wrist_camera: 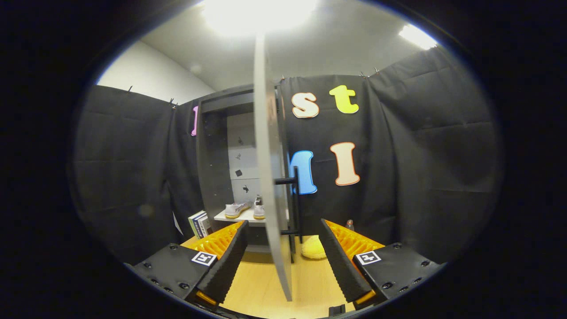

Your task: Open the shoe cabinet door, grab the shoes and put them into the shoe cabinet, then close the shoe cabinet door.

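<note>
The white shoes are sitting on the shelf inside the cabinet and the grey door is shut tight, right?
Not quite. The gripper view shows the tall grey cabinet door swung open, edge-on between the open gripper fingers. The white shoes do sit on the white shelf inside.

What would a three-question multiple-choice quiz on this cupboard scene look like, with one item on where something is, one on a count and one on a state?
1. Where are the shoes?
A. on the shelf inside the cabinet
B. on the floor by the books
C. between the fingers

2. How many books stand beside the cabinet?
A. none
B. about three
C. over ten

3. How is the cabinet door?
A. shut
B. swung open, edge toward the gripper
C. removed

Answers: 1 A, they sit on the white shelf. 2 B, a few spines show. 3 B, the door stands edge-on between the spread fingers, untouched.
</note>
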`<control>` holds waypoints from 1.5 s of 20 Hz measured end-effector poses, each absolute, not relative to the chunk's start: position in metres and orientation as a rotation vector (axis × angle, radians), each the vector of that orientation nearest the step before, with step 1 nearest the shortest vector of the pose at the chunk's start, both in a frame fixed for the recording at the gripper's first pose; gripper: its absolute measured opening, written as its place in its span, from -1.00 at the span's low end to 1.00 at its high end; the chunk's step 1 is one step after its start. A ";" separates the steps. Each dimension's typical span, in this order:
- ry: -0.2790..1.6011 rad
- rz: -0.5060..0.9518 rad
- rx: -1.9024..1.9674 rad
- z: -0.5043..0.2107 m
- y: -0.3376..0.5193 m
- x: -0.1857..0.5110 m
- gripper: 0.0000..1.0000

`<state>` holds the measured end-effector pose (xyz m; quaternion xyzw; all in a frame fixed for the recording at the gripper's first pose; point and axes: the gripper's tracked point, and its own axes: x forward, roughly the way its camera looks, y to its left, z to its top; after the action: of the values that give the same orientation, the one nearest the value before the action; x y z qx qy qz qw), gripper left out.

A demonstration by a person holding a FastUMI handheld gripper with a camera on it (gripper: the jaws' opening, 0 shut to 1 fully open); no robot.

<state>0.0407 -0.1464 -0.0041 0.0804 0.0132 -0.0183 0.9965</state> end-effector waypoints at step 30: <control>0.033 -0.174 0.029 -0.017 -0.206 0.133 0.92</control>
<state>0.1329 -0.2063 -0.0167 0.0145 0.0166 -0.0870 0.9960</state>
